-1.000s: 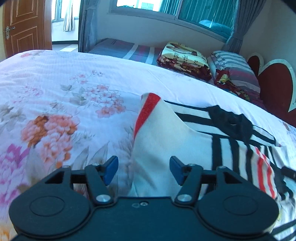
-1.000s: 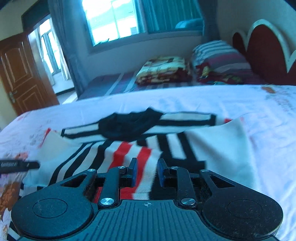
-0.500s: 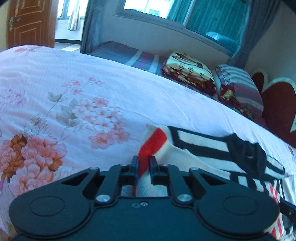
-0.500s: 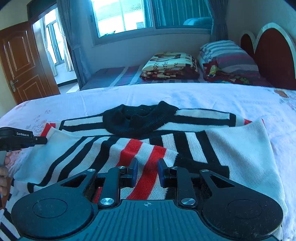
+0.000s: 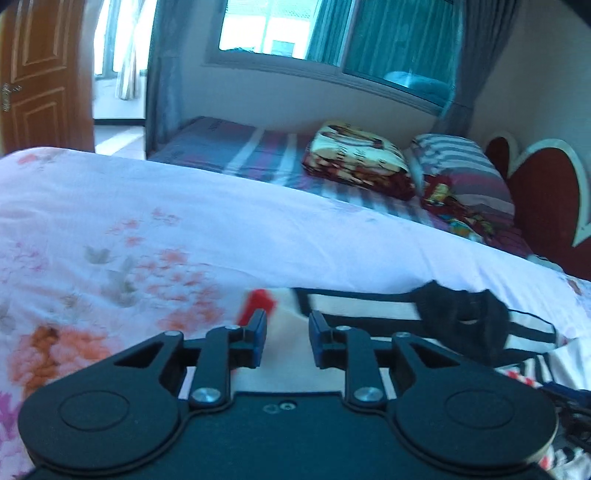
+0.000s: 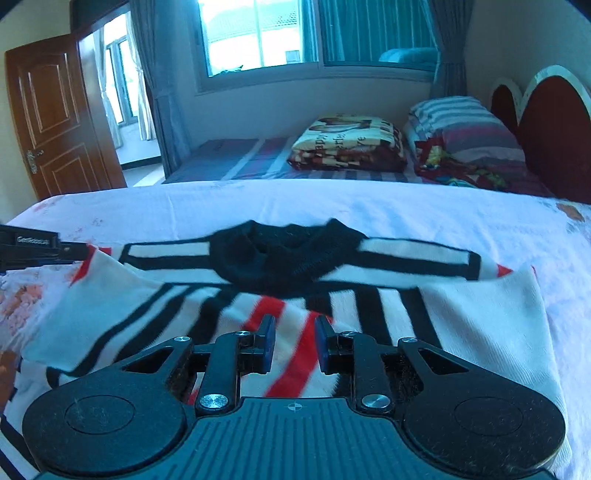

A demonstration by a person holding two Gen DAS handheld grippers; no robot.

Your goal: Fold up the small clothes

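A white knit sweater with black and red stripes and a black collar lies spread on the floral bedcover. Its left sleeve, ending in a red cuff, lies under my left gripper. That gripper's jaws are opening and the pads stand apart from the white cloth seen between them. From the right wrist view the left gripper shows at the sweater's left edge. My right gripper is shut on a thick fold of the sweater's striped body, a red stripe running between its pads.
A second bed with a striped sheet, a folded patterned blanket and pillows stands beyond. A red heart-shaped headboard is at the right, a wooden door at the left, a window behind.
My left gripper closed on the raised sleeve by its red cuff, carried it outward and down, and now its jaws have parted off it. The right gripper sank a little with its fold.
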